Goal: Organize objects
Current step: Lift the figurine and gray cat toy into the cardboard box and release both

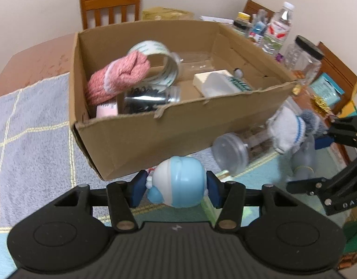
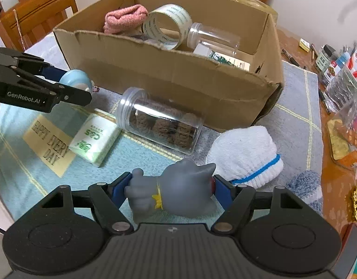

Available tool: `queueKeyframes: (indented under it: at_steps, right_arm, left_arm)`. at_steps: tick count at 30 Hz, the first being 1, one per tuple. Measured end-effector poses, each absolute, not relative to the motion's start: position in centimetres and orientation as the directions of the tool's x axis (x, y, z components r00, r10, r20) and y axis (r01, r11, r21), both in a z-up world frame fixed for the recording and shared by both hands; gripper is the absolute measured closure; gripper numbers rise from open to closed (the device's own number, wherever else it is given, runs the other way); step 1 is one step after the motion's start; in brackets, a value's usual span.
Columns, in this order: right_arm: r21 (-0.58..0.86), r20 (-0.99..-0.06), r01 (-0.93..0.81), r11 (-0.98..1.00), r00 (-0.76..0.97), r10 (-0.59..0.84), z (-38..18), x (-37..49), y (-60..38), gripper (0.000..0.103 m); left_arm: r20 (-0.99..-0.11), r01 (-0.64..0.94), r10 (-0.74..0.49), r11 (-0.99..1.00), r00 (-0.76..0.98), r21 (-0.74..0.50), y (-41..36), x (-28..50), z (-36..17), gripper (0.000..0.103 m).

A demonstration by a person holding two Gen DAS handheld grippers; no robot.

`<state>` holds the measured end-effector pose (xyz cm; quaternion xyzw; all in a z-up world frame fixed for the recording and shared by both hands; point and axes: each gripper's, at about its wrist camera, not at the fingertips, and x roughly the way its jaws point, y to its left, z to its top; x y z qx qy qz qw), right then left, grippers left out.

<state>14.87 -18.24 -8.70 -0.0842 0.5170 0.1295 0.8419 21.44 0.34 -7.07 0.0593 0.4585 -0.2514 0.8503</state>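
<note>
My left gripper (image 1: 176,189) is shut on a light blue and white toy figure (image 1: 178,181), held in front of the near wall of an open cardboard box (image 1: 155,130). It also shows in the right wrist view (image 2: 74,81). My right gripper (image 2: 171,190) is shut on a grey rubber toy figure (image 2: 178,188), held above the mat to the right of the box. The box holds a pink knitted sock (image 1: 118,76), a tape roll (image 1: 160,62), a clear jar (image 2: 213,39) and a tissue pack (image 1: 222,83).
On the mat (image 2: 141,162) lie a clear jar of brown knitted pieces (image 2: 160,121), a green tissue pack (image 2: 97,137), a "Happy Every Day" card (image 2: 48,144), a white sock (image 2: 246,153) and a grey-blue sock (image 2: 306,186). Bottles and jars (image 1: 278,30) crowd the table's far side. Wooden chairs (image 1: 111,4) stand behind.
</note>
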Motion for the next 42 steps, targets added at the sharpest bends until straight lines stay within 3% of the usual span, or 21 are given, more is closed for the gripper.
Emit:
queueKeyframes:
  at_steps: [16, 25, 26, 28, 30, 42]
  right_arm:
    - [0.008, -0.869, -0.352, 0.936, 0.461, 0.181, -2.1, 16.0, -19.2, 0.024]
    - [-0.026, -0.814, -0.373, 0.928, 0.546, 0.196, 1.4, 18.7, -18.4, 0.024]
    - [-0.028, -0.809, -0.369, 0.929, 0.554, 0.196, 1.6, 19.2, -18.4, 0.024]
    - [-0.026, -0.803, -0.365, 0.931, 0.562, 0.198, 1.9, 20.0, -18.3, 0.024]
    - [-0.022, -0.795, -0.364, 0.931, 0.571, 0.205, 2.2, 21.0, -18.2, 0.024]
    - [-0.006, -0.799, -0.4, 0.917, 0.552, 0.236, 1.3, 25.9, -16.9, 0.024]
  left_arm:
    - [-0.735, 0.578, -0.45, 0.81, 0.508, -0.096, -1.1, 21.7, 1.8, 0.05]
    - [-0.696, 0.557, -0.427, 0.83, 0.578, -0.047, -1.6, 24.6, 3.3, 0.049]
    - [-0.699, 0.551, -0.421, 0.833, 0.578, -0.047, -1.6, 24.9, 3.1, 0.048]
    - [-0.713, 0.533, -0.4, 0.845, 0.576, -0.044, -1.4, 25.4, 2.5, 0.035]
    - [-0.72, 0.516, -0.381, 0.856, 0.58, -0.038, -1.1, 25.5, 1.9, 0.015]
    - [-0.73, 0.466, -0.343, 0.884, 0.591, -0.038, 0.5, 26.6, 1.0, 0.01]
